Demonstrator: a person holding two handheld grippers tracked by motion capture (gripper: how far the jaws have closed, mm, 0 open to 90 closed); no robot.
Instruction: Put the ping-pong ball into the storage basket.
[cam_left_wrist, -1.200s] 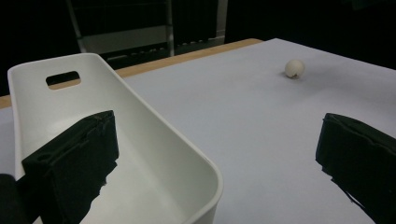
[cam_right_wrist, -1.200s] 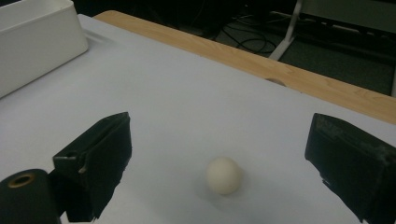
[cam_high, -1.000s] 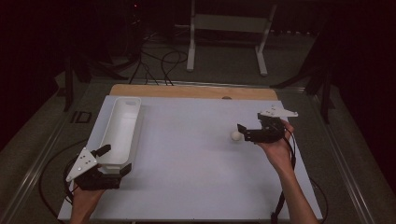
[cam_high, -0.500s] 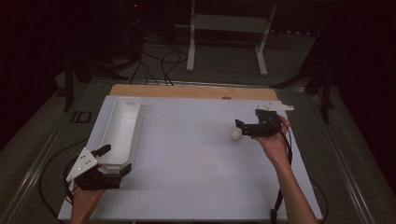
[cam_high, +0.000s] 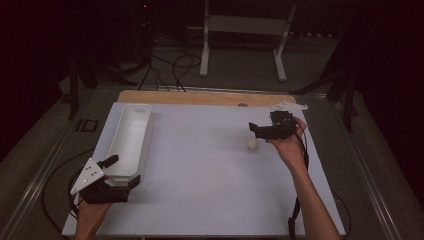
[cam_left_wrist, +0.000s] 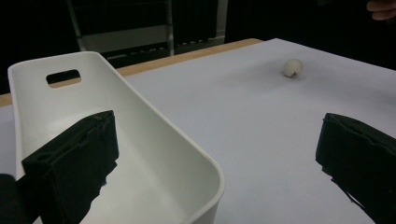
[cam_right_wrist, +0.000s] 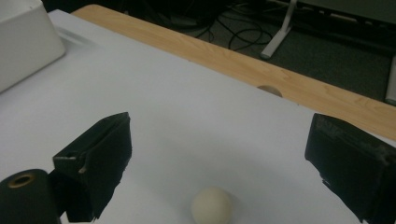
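Note:
A small cream ball (cam_high: 253, 144) lies on the white table surface (cam_high: 200, 175) at the right. My right gripper (cam_high: 256, 131) hangs open just beyond and above it, apart from it. In the right gripper view the ball (cam_right_wrist: 212, 205) sits low between the wide-spread jaws of that gripper (cam_right_wrist: 224, 140). A long white bin (cam_high: 131, 137) with a handle slot (cam_left_wrist: 63, 76) stands at the left. My left gripper (cam_high: 121, 172) is open at the bin's near end. In the left gripper view one jaw of that gripper (cam_left_wrist: 219, 140) is inside the bin (cam_left_wrist: 154, 140), the other over the table.
A wooden strip (cam_high: 200, 97) with a small hole (cam_high: 243, 104) runs along the table's far edge. Beyond it are a metal stand (cam_high: 240, 40) and cables (cam_high: 175, 65) on the dark floor. The white surface stretches between bin and ball.
My right gripper has risen and drawn back from the ball, which stays where it was. The left gripper and the bin have not moved.

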